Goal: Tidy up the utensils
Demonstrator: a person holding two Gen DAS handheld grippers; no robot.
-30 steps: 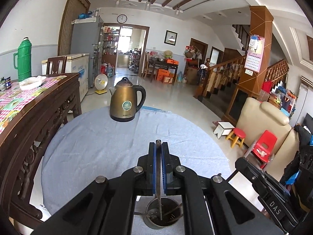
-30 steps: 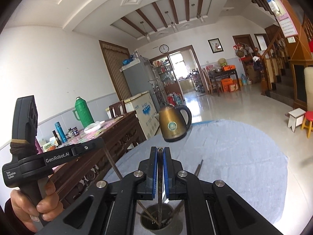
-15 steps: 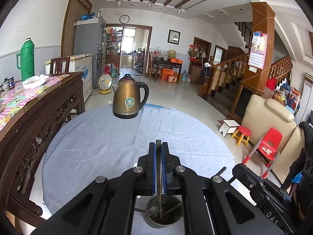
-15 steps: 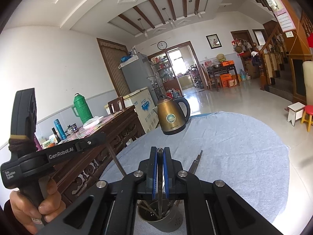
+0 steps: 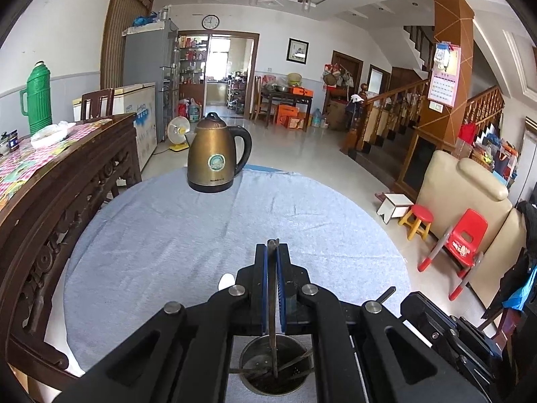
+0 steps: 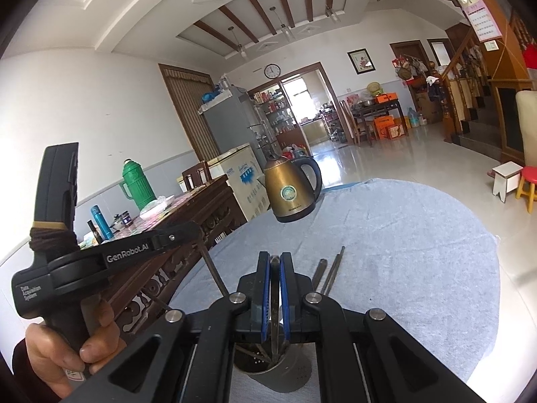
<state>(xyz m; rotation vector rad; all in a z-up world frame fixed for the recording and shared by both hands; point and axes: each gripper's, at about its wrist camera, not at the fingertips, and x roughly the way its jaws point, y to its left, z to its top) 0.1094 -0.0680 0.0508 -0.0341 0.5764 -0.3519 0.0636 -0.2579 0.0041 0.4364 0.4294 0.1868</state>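
My left gripper [image 5: 272,248] is shut on a thin metal utensil [image 5: 272,342] whose lower end hangs into a round metal utensil holder [image 5: 276,366] on the grey tablecloth. My right gripper [image 6: 274,258] is shut on another thin metal utensil [image 6: 275,336] that reaches down into the same holder [image 6: 278,369]. Several other utensils stand in the holder; their handles [image 6: 330,270] stick out to the right. The left gripper body [image 6: 100,258] shows at the left of the right wrist view, held by a hand.
A bronze electric kettle [image 5: 216,154] stands at the far side of the round grey-clothed table [image 5: 167,235]. A dark carved wooden sideboard [image 5: 50,181] with a green thermos [image 5: 37,97] is at the left. Red chair and stools stand on the floor at the right.
Both grippers have risen and pulled back a little; the holder now shows more fully below each. Both stay shut on their utensils.
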